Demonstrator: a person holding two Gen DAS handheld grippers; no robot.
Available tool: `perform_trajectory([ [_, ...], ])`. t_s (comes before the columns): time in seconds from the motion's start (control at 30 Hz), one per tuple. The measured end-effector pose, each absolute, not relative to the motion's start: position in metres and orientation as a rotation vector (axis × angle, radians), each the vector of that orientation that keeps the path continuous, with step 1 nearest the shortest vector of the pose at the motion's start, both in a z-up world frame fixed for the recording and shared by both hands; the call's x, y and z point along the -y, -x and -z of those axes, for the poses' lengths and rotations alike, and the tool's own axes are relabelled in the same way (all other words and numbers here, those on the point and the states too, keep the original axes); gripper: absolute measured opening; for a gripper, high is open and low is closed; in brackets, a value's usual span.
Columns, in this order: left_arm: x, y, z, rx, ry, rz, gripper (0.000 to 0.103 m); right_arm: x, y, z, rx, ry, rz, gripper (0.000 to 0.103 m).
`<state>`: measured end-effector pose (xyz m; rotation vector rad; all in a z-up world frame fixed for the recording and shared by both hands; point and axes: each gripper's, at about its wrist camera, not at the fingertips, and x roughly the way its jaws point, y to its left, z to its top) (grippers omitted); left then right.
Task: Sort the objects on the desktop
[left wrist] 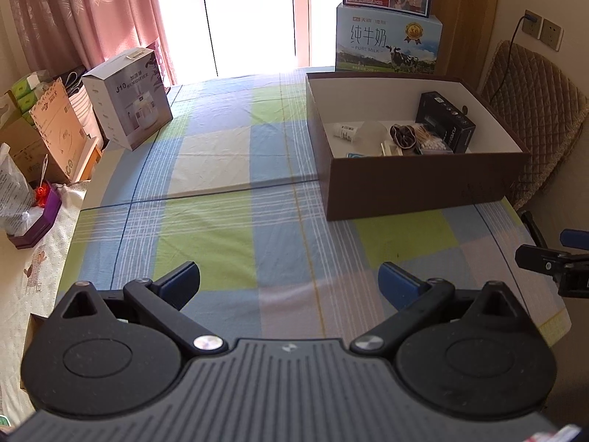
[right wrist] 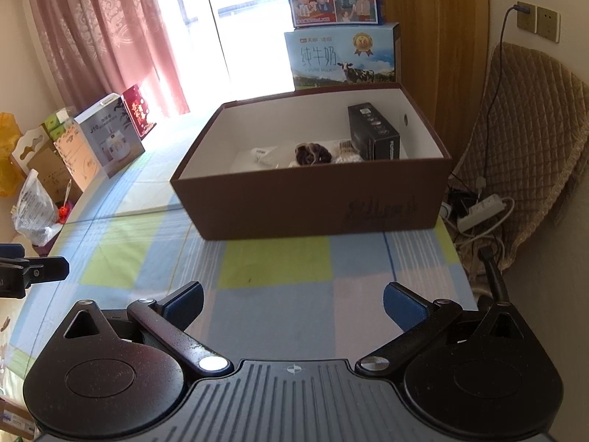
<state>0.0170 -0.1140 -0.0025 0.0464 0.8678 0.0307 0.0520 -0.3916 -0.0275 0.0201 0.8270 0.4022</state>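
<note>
A brown cardboard box (left wrist: 423,188) with a white inside stands on the checked tablecloth (left wrist: 221,221); it also shows in the right wrist view (right wrist: 313,202). Inside lie a black carton (left wrist: 447,121), a small white bottle (left wrist: 344,131), a dark scrunchie (left wrist: 403,136) and cotton swabs (left wrist: 436,143). The carton (right wrist: 373,132) and scrunchie (right wrist: 313,153) show in the right wrist view too. My left gripper (left wrist: 289,280) is open and empty over the cloth in front of the box. My right gripper (right wrist: 292,300) is open and empty, also short of the box.
A white humidifier box (left wrist: 129,99) stands at the table's far left. Milk cartons (left wrist: 386,42) are stacked behind the brown box. A padded chair (right wrist: 533,140) and a power strip (right wrist: 482,210) are to the right. Cardboard boxes and bags (left wrist: 33,154) crowd the left side.
</note>
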Motion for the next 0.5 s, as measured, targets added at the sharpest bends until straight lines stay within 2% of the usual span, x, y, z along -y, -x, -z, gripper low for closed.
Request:
perform_trajectory([
  [0.5, 0.095, 0.025, 0.012, -0.905, -0.05, -0.054, 0.102, 0.377, -0.015, 0.034, -0.852, -0.002, -0.41, 0.101],
])
